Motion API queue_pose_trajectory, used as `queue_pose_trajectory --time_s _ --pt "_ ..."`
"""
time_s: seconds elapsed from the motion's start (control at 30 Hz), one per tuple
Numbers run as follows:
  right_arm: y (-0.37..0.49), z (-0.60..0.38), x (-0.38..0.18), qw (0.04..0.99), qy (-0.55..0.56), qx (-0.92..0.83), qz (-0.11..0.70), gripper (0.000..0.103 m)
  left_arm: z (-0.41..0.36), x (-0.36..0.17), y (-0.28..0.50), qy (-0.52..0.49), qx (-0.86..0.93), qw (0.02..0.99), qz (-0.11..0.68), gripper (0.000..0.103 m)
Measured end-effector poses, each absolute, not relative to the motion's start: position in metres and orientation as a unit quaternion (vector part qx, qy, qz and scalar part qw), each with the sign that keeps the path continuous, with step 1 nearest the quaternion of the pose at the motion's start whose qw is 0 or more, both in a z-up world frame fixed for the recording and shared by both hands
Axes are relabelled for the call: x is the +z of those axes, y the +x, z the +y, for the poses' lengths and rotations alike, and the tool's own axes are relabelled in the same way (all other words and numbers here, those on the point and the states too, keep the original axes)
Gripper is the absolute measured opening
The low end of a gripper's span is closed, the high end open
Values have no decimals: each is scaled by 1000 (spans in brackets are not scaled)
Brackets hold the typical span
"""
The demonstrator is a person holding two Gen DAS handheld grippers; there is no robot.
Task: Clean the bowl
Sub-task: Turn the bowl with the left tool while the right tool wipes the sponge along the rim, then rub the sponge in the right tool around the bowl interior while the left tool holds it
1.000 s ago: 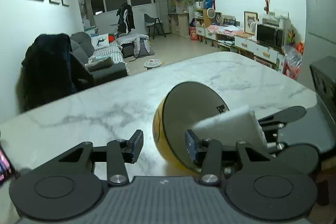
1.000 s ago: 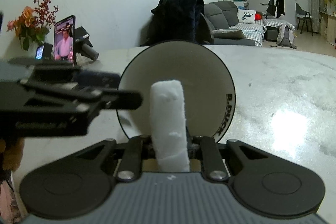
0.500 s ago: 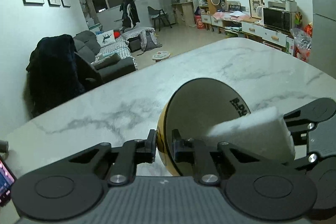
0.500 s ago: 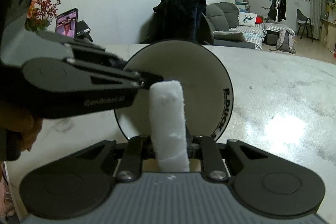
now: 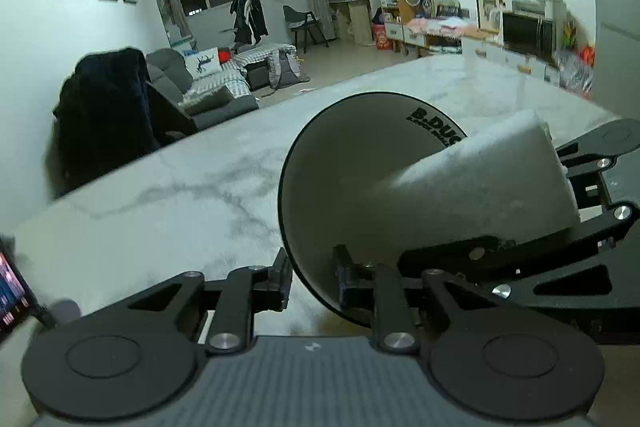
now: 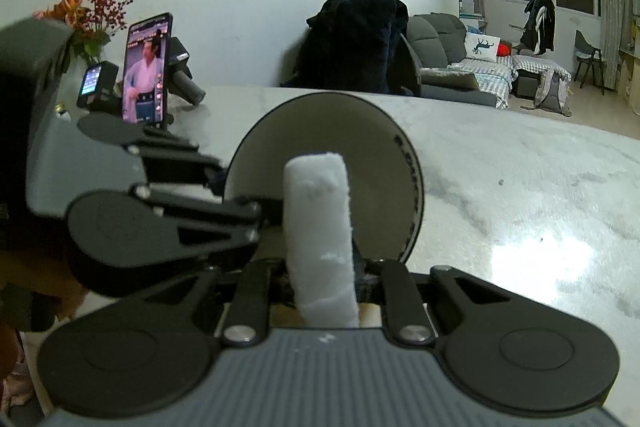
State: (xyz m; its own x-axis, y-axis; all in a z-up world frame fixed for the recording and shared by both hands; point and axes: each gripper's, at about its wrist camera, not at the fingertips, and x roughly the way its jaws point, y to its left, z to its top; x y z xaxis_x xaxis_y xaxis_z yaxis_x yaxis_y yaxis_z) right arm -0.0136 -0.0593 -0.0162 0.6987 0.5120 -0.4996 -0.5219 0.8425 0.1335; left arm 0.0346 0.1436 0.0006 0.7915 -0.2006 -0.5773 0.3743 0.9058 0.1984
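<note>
The bowl (image 5: 352, 179) is yellow outside and grey inside, with black lettering at its rim. It stands tilted on edge above the marble table, its inside facing right. My left gripper (image 5: 312, 279) is shut on the bowl's lower rim. My right gripper (image 6: 320, 279) is shut on a white folded cloth (image 6: 320, 227), whose far end reaches into the bowl (image 6: 332, 163). In the left wrist view the cloth (image 5: 480, 183) comes in from the right and presses against the bowl's inside.
The white marble table (image 6: 520, 195) spreads under both grippers. A phone on a stand (image 6: 146, 67), a small device and a vase of flowers (image 6: 88, 11) stand at the table's far left. A chair with a dark coat (image 6: 356, 39) is behind the table.
My left gripper has closed from open onto the bowl's rim and lifted and tilted it. The cloth has gone deeper into the bowl.
</note>
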Motion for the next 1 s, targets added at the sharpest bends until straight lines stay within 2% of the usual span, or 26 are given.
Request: queue_pose_trajectory --time_s 0.23,0.77,1.0 --pt "-15 -52 -8 924 -10 280 259 17 149 -11 24 144 -167 937 270 32" --pt "-2 -19 6 936 -40 258 235 18 169 -13 33 62 -195 933 297 40" --pt "4 0 6 923 -40 290 250 21 165 -11 32 80 -187 935 291 42"
